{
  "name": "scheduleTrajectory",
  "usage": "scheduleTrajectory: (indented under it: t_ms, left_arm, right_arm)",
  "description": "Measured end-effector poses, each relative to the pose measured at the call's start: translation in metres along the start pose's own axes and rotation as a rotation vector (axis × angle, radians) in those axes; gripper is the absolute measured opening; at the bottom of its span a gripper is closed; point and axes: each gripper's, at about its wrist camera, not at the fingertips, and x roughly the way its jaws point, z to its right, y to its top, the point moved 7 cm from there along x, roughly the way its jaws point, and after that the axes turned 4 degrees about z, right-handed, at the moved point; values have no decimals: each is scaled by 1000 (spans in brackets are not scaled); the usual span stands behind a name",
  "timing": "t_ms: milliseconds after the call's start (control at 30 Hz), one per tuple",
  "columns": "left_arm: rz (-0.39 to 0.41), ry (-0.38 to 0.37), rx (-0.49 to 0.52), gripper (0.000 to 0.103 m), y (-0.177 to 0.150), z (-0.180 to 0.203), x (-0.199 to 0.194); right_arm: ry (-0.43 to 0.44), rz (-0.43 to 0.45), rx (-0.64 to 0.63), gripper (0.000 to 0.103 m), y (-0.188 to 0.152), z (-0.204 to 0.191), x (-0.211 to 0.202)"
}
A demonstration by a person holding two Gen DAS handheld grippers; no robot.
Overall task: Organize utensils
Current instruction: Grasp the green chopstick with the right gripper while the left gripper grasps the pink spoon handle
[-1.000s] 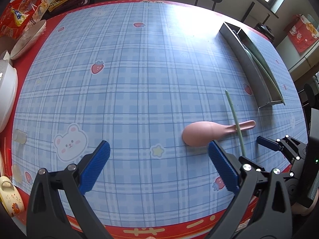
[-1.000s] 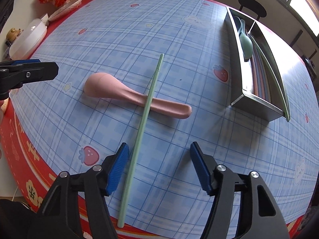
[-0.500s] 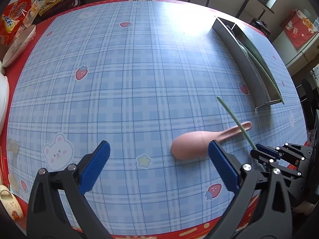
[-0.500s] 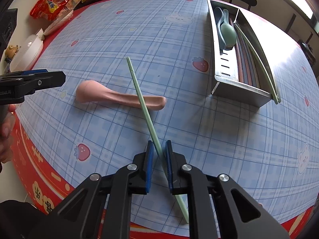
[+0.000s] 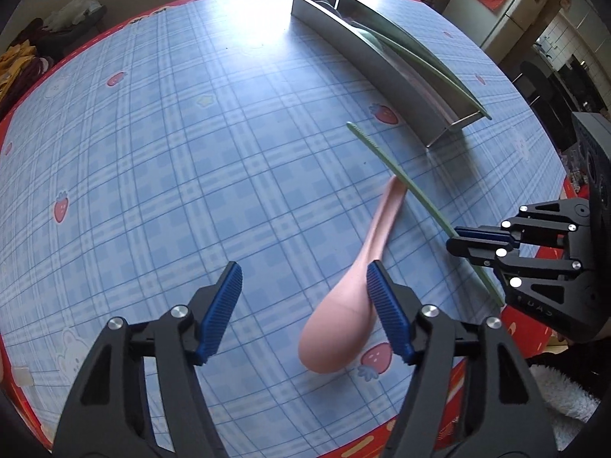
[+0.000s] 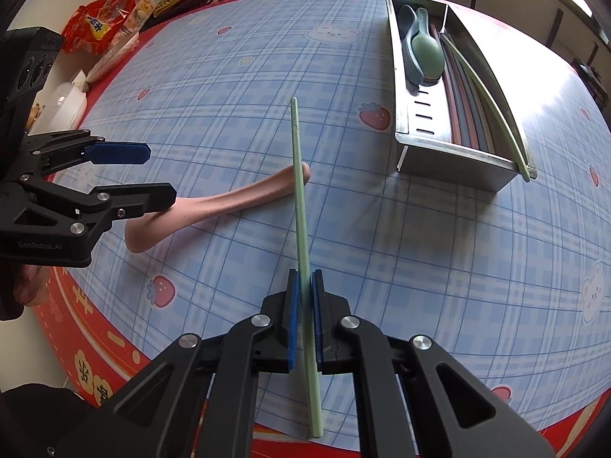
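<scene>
Two black grippers with blue finger pads work over a table covered in a blue plaid cloth [image 5: 160,160] with a red border. The right gripper [image 6: 304,278] has its jaws clenched on a long pale-green chopstick [image 6: 299,191], gripping it toward its near end; the stick points away across the cloth, its near tip reaching over the red border. The chopstick's middle crosses the handle tip of a pink plastic rice spoon [image 6: 214,210], though whether the two touch cannot be told. The spoon lies flat near the table's near edge, bowl toward the border. The left gripper [image 5: 305,294] hangs with its jaws released, wide apart, its right pad just beside the spoon's neck [image 5: 343,297]. Toward the table's far right edge stands a long stainless-steel utensil tray [image 6: 454,152] with a divider; a teal spoon [image 6: 427,53] and a darker blue one lie in its far compartment, and several long sticks lie along its length.
</scene>
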Motion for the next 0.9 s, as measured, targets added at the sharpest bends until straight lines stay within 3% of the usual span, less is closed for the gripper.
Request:
scheduleTrajectory:
  t_ms: [267, 567, 900]
  left_arm:
    - [-47, -130, -64, 45, -10, 8, 13]
    - [-61, -220, -179, 45, -7, 4, 18]
    - [-96, -129, -70, 40, 0, 16, 24]
  right_arm:
    - [-1, 1, -12, 7, 0, -1, 1]
    - [-5, 3, -17, 7, 0, -1, 1]
    - [-2, 2, -12, 7, 0, -1, 1]
